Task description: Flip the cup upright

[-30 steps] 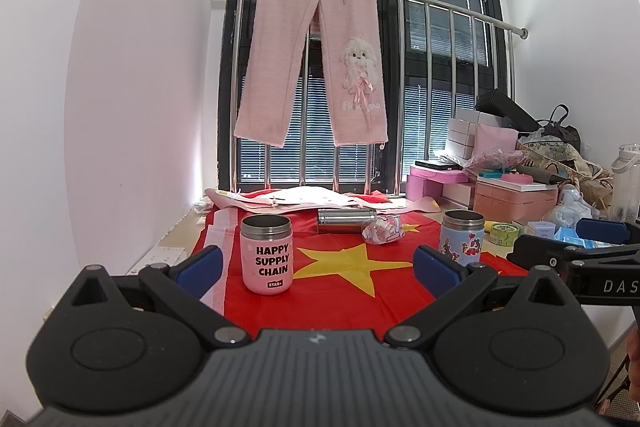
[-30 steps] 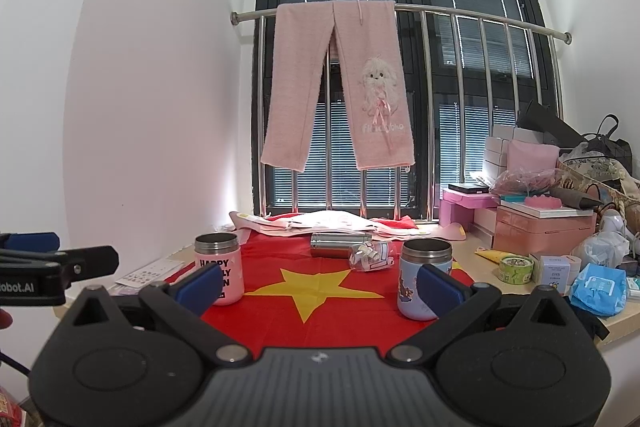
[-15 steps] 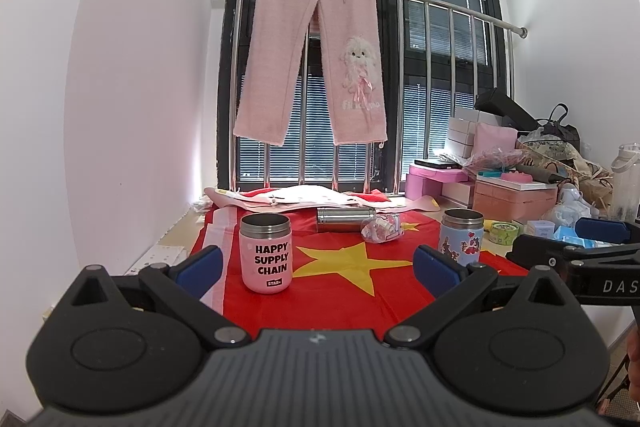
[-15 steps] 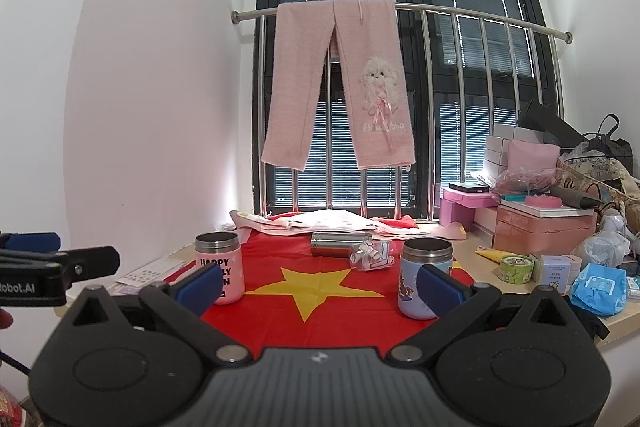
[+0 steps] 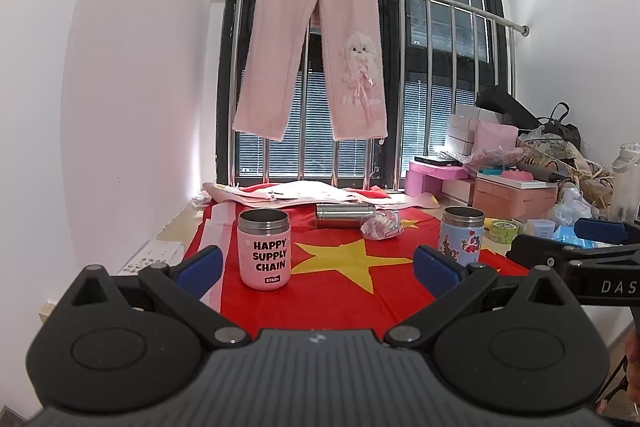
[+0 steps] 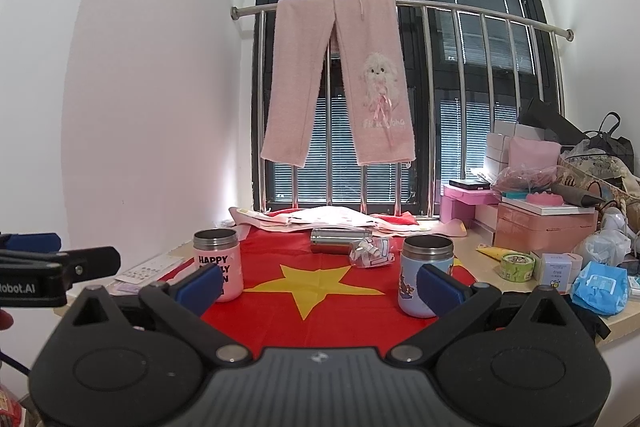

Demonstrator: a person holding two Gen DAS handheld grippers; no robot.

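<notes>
A pink cup [image 5: 263,249] marked HAPPY SUPPLY CHAIN stands upright on the red flag cloth [image 5: 340,279]; it also shows in the right wrist view [image 6: 218,265]. A light blue cartoon cup [image 5: 461,235] stands upright to its right, also in the right wrist view [image 6: 422,277]. A steel flask [image 5: 344,215] lies on its side behind them, also in the right wrist view [image 6: 338,241]. My left gripper [image 5: 318,265] is open and empty, short of the cups. My right gripper [image 6: 320,285] is open and empty, its right finger [image 6: 442,289] in front of the blue cup.
A crumpled wrapper [image 5: 380,223] lies by the flask. Pink boxes [image 6: 548,223], a tape roll [image 6: 518,265], a blue packet [image 6: 598,287] and bags crowd the right side. Pink trousers [image 5: 316,59] hang on the steel railing. A white wall bounds the left.
</notes>
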